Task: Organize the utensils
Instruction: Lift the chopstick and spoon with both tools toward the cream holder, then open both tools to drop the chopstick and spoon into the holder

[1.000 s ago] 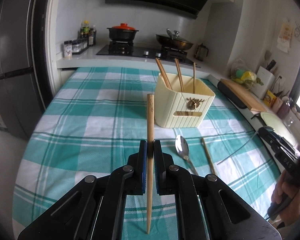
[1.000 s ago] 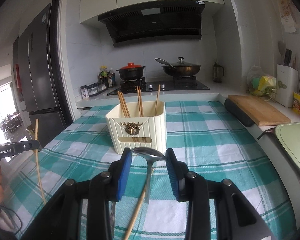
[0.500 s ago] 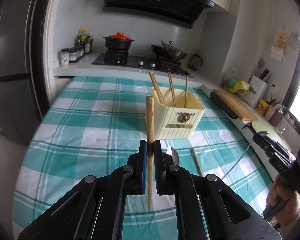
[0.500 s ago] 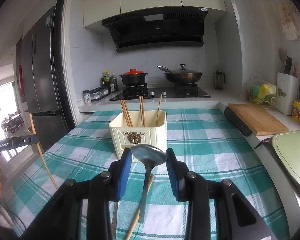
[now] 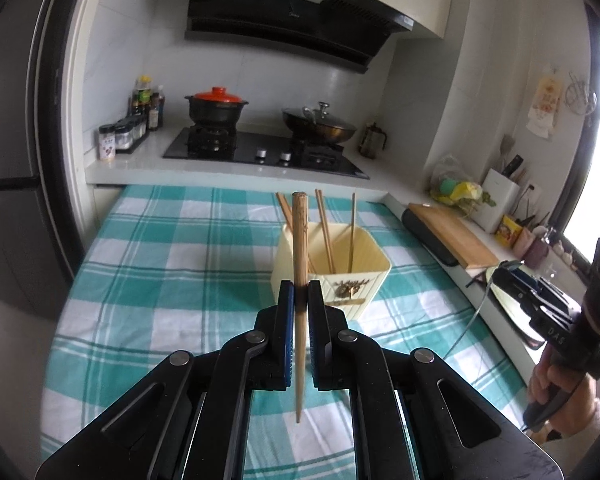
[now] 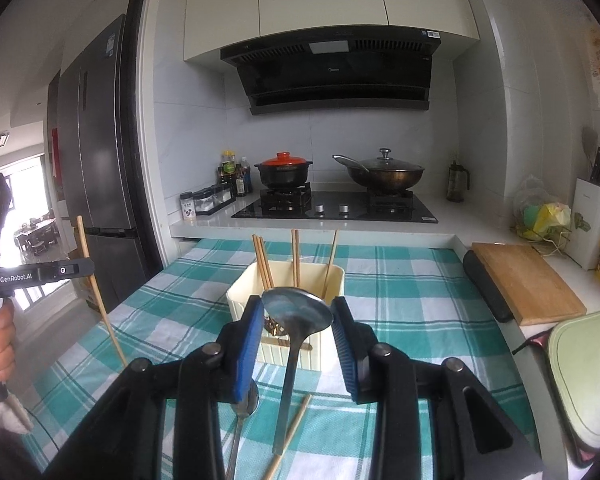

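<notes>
Chopstick (image 5: 300, 280) stood upright, pinched in the left gripper (image 5: 299, 304), before the cream holder (image 5: 364, 280); holder's base hidden. Right wrist view: spoon (image 6: 296, 316) clamped by its bowl in the right gripper (image 6: 297, 320); second spoon (image 6: 246, 404) partly hidden.
</notes>
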A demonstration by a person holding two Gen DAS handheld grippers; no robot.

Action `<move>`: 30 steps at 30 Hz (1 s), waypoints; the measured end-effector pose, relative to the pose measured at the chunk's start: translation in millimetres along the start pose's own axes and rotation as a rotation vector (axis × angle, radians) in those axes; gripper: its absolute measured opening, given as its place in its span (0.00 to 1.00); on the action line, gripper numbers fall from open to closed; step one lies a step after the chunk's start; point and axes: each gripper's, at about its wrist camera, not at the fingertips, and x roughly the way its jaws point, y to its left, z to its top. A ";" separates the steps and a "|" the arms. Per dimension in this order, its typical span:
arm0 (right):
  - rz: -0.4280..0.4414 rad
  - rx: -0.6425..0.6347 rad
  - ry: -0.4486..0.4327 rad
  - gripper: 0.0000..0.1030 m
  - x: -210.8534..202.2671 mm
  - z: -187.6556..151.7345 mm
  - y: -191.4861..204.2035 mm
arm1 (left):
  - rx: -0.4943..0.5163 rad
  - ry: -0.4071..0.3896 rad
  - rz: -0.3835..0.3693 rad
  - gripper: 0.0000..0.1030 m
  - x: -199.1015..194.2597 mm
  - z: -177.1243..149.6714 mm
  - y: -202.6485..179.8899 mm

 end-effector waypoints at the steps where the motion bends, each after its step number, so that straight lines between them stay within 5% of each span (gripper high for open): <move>1: 0.006 0.003 0.000 0.34 3.8 6.9 -1.7 | 0.002 -0.008 -0.008 0.05 0.6 8.6 -1.3; 16: 0.030 0.037 -0.024 0.34 104.1 100.9 -25.7 | 0.010 -0.120 -0.032 0.05 70.3 123.5 -29.1; 20: 0.016 0.029 -0.005 0.34 138.0 98.4 -33.3 | -0.026 -0.095 -0.010 0.05 111.6 124.4 -25.5; 30: 0.024 0.061 0.258 0.34 235.4 46.8 -49.6 | -0.062 0.130 0.039 0.05 220.9 82.3 -10.6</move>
